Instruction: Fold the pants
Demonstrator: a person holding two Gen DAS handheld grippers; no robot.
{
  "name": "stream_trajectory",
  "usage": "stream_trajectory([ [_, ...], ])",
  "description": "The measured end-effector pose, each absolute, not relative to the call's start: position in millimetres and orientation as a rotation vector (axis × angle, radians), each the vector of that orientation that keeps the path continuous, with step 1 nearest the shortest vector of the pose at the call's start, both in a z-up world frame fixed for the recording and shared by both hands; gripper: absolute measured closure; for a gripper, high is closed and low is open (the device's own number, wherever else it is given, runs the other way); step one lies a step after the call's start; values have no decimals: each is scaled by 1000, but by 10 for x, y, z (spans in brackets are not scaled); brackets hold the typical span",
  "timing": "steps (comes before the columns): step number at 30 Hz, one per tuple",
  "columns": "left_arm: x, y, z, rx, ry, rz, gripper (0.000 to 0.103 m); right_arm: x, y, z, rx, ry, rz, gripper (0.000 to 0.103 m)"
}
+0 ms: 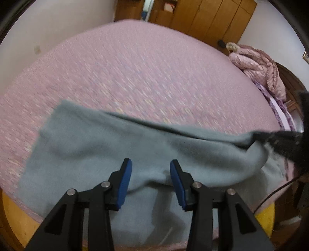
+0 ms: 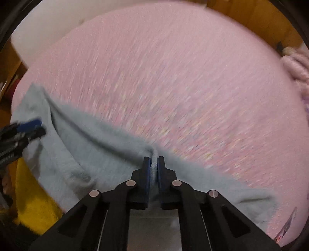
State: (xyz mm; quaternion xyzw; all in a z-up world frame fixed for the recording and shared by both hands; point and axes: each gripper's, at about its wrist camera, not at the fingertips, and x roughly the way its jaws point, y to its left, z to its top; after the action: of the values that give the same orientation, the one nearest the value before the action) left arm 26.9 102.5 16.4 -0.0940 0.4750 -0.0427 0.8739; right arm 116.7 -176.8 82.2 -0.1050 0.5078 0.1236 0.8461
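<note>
On the pink textured bed cover, near its front edge, lie the grey-blue fleece pants. The right gripper pinches their fabric; the left gripper hovers spread above them. Wooden wardrobes stand behind.

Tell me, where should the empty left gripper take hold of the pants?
Probably the raised fold edge of the pants, left of where the right gripper already pinches it. The left gripper hangs open above flat cloth; coming from the near side, it could close on that ridge.
</note>
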Motion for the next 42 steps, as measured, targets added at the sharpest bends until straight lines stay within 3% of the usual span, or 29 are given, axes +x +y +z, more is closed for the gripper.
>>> stream_trajectory([
  [2,276,1111,187,-165,967,-34,59,1212,-1766,957,-249,972,226,96],
  [6,334,1394,87,-186,1000,59,59,1471,-1701,859,-248,969,209,96],
  [9,318,1570,51,-220,997,90,69,1691,-1687,614,-220,1006,196,96],
  [13,320,1749,96,-230,987,136,70,1864,-1744,323,-180,1051,179,95],
  [19,334,1989,224,-209,938,169,69,2004,-1802,422,-91,1014,165,95],
  [24,448,2174,242,-224,940,126,69,1706,-2079,827,40,958,186,88],
  [26,503,2208,207,-233,956,91,69,1587,-2099,776,61,989,204,82],
  [36,820,2075,104,-232,1002,-21,68,795,-2176,257,43,1147,203,81],
  [42,896,1919,54,-147,1008,-14,69,631,-2150,165,84,1049,207,76],
])
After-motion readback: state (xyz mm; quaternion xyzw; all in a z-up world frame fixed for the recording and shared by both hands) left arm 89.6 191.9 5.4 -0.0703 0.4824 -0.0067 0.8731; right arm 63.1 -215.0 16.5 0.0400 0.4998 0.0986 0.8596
